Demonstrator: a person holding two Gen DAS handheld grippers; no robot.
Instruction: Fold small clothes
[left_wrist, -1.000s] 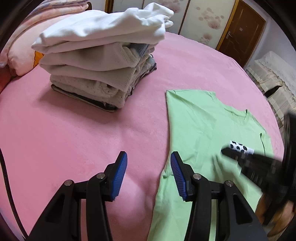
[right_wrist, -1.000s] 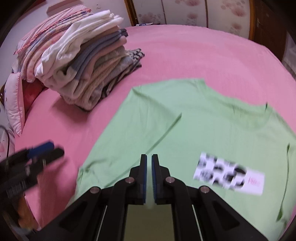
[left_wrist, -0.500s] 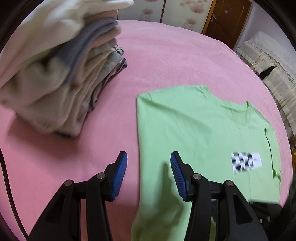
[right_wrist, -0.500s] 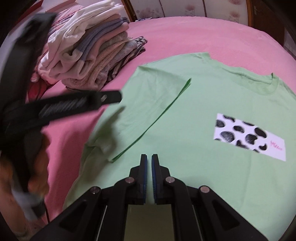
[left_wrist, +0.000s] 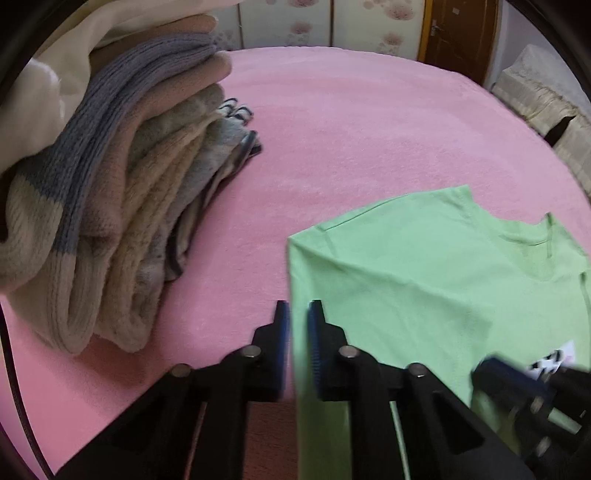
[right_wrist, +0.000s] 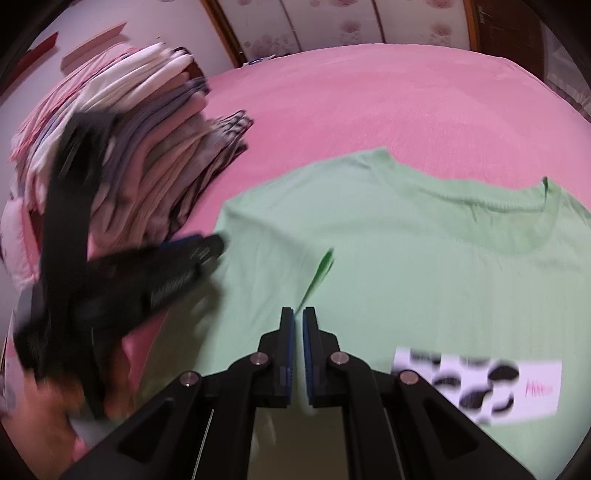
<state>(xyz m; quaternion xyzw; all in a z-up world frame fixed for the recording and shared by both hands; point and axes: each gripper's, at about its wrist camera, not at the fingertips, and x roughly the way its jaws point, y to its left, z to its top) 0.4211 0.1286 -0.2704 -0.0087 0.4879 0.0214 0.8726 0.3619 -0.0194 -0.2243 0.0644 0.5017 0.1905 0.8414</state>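
Closing just now on the green shirt's left edge, left gripper apparently pinches it; contact blurred. Right gripper clamps shirt fabric, hem hidden beneath. Folded stack left of shirt, cropped.

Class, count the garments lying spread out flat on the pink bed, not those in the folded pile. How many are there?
1: the green T-shirt, right of the folded pile, its side edge between the left gripper pads. Others may lie out of view.

Soft, even indoor light, heavy fisheye bend

Dark vignette rings both views; motion blur smears the left claw and the shirt's print; shadows faint.
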